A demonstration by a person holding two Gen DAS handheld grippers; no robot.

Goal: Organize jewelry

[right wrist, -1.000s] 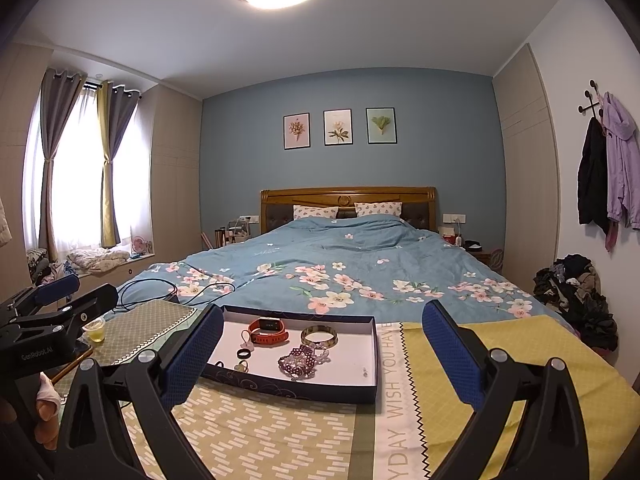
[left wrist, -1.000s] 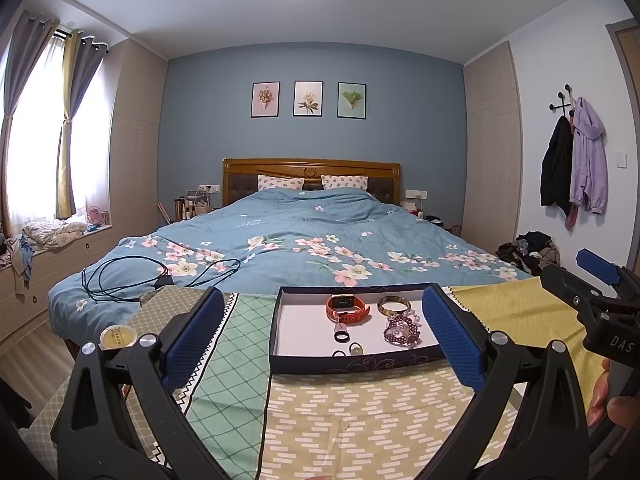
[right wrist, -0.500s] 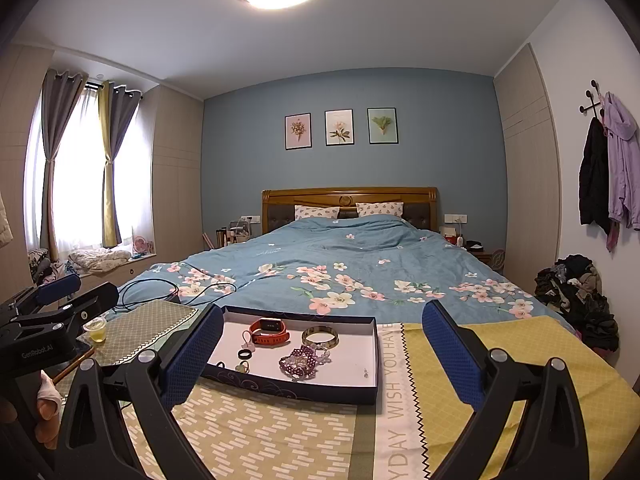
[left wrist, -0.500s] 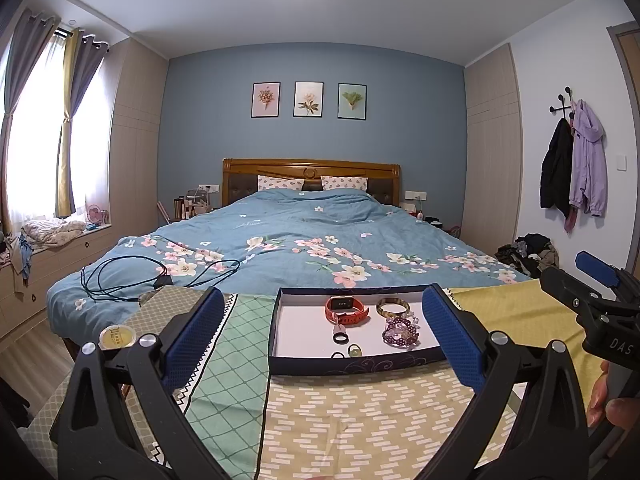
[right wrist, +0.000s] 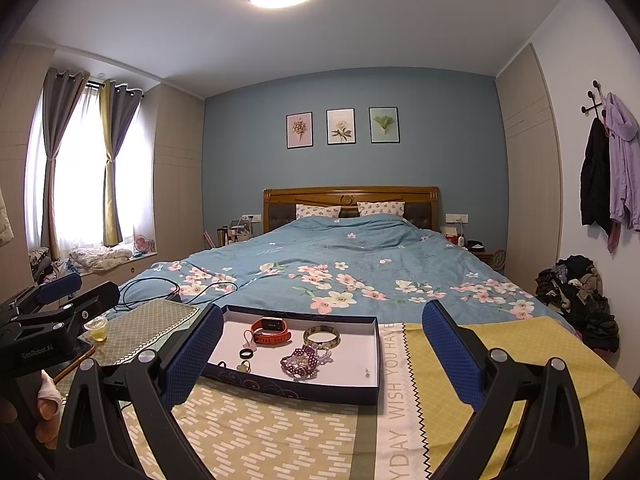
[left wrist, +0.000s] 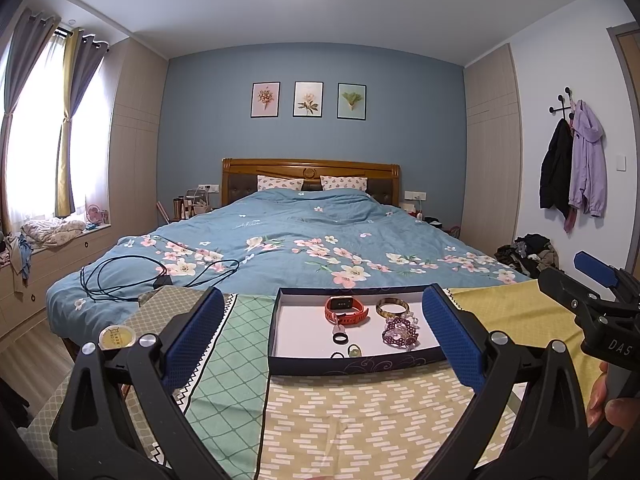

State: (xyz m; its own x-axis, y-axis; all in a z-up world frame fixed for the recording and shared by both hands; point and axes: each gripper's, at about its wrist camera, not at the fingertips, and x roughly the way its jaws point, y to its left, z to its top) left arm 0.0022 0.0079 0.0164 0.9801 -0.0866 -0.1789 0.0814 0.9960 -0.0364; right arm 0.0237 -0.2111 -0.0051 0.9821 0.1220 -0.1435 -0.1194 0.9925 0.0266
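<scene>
A dark blue box lid used as a tray (left wrist: 352, 363) (right wrist: 292, 389) lies on the patterned cloth at the foot of the bed. In it lie a red smartwatch (left wrist: 345, 309) (right wrist: 271, 330), a gold bangle (left wrist: 393, 306) (right wrist: 321, 336), a purple bead bracelet (left wrist: 400, 333) (right wrist: 301, 361), a black ring (left wrist: 340, 337) (right wrist: 246, 353) and small rings (left wrist: 352, 351). My left gripper (left wrist: 320, 336) is open and empty, held back from the tray. My right gripper (right wrist: 322, 346) is open and empty, also short of the tray.
A small round yellow jar (left wrist: 116, 337) (right wrist: 96, 328) stands on the cloth at the left. Black cables (left wrist: 132, 276) lie on the blue floral duvet behind. A pile of clothes (right wrist: 576, 304) lies on the floor at the right.
</scene>
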